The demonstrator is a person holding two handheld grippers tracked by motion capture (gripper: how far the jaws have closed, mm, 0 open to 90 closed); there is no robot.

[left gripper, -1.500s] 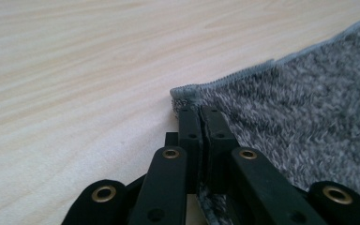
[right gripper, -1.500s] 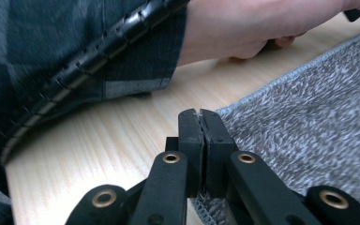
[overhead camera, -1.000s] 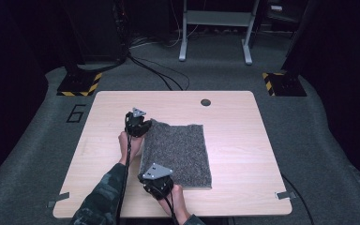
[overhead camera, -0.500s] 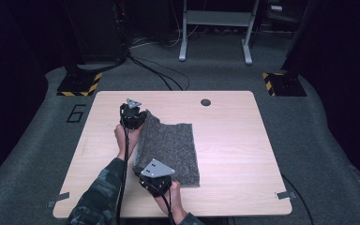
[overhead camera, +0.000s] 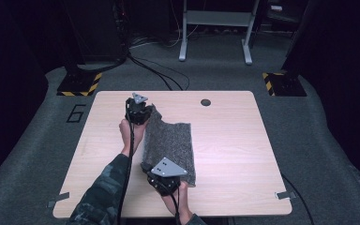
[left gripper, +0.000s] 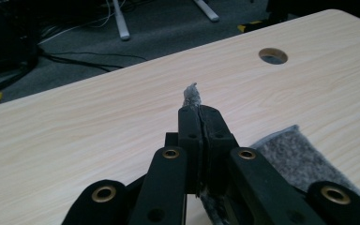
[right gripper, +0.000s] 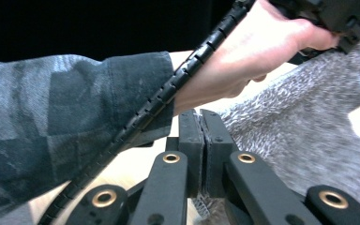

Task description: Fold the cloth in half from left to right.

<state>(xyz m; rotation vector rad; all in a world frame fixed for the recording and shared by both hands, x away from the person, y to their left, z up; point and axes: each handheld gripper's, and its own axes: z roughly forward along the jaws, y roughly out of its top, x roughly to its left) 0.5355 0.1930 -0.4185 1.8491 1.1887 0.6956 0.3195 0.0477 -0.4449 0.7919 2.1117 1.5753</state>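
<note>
A grey felt cloth (overhead camera: 171, 140) lies on the wooden table (overhead camera: 234, 140), its left edge lifted off the surface. My left gripper (overhead camera: 145, 112) is shut on the cloth's far left corner; a tuft of cloth (left gripper: 191, 95) pokes out past the closed jaws of my left gripper (left gripper: 199, 112). My right gripper (overhead camera: 149, 168) is shut on the near left corner, and cloth (right gripper: 309, 126) runs away from the closed jaws of my right gripper (right gripper: 201, 117) toward the other hand (right gripper: 243, 61). The cloth's right part still rests on the table.
A round cable hole (overhead camera: 206, 101) sits near the table's far edge. Cables (overhead camera: 154, 65) and a metal stand (overhead camera: 215, 28) are on the carpet beyond. Yellow-black floor plates (overhead camera: 77, 84) lie off the table's far corners.
Both grippers have risen with the cloth's left edge, lifting it off the table. The cloth now looks narrower, its left side raised and drawn up.
</note>
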